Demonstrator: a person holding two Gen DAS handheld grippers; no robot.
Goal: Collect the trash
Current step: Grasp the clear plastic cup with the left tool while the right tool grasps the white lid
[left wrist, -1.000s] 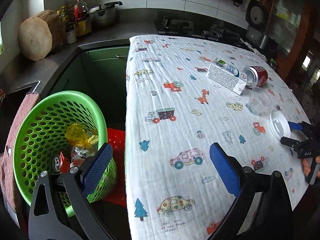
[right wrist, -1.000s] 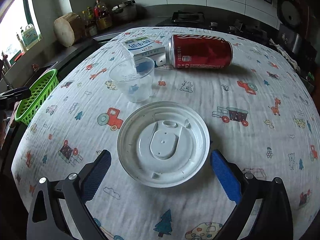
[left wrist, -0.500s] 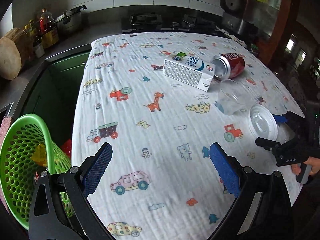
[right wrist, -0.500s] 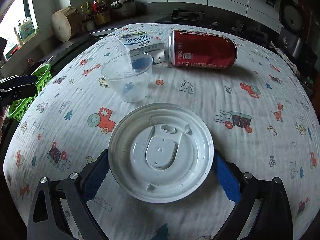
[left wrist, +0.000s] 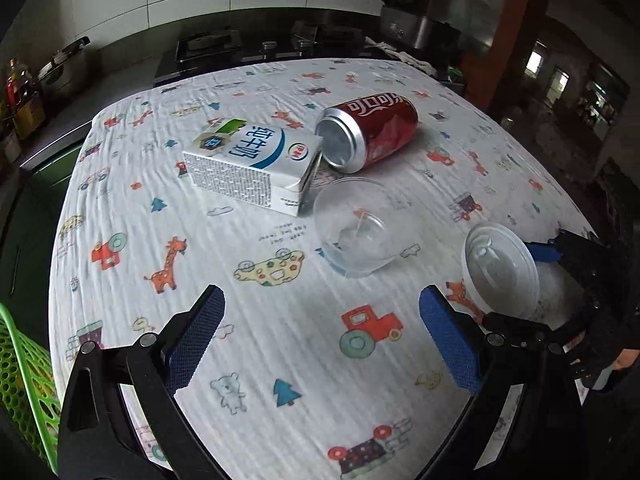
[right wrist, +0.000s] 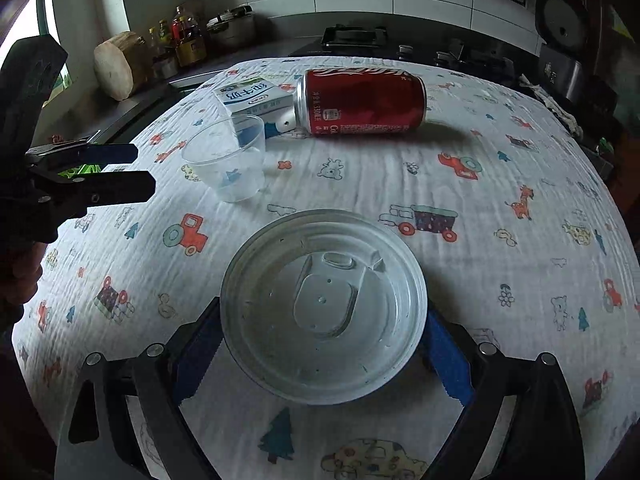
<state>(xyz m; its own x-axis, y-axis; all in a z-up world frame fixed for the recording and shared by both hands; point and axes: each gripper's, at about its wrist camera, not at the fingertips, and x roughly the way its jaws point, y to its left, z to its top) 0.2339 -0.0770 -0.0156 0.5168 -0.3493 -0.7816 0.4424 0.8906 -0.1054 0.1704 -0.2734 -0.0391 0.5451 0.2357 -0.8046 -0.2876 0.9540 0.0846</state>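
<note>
A white plastic lid (right wrist: 322,306) sits between the pads of my right gripper (right wrist: 320,354), which closes around its edges; in the left wrist view the lid (left wrist: 498,270) is tilted up off the cloth. A clear plastic cup (left wrist: 354,226) lies on its side beside it, also in the right wrist view (right wrist: 228,158). A white-and-blue milk carton (left wrist: 252,164) and a red cola can (left wrist: 366,132) lie behind it. My left gripper (left wrist: 320,340) is open and empty, above the cloth in front of the cup.
A green mesh basket (left wrist: 22,392) stands low at the left, off the table's edge. The table carries a cartoon-print cloth (left wrist: 256,264). A counter with a stove (left wrist: 208,42), bottles and a wooden block (right wrist: 116,64) runs behind.
My left gripper swung from over the basket to the table toward the cup. My right gripper advanced around the lid and narrowed on it; the lid now tilts up.
</note>
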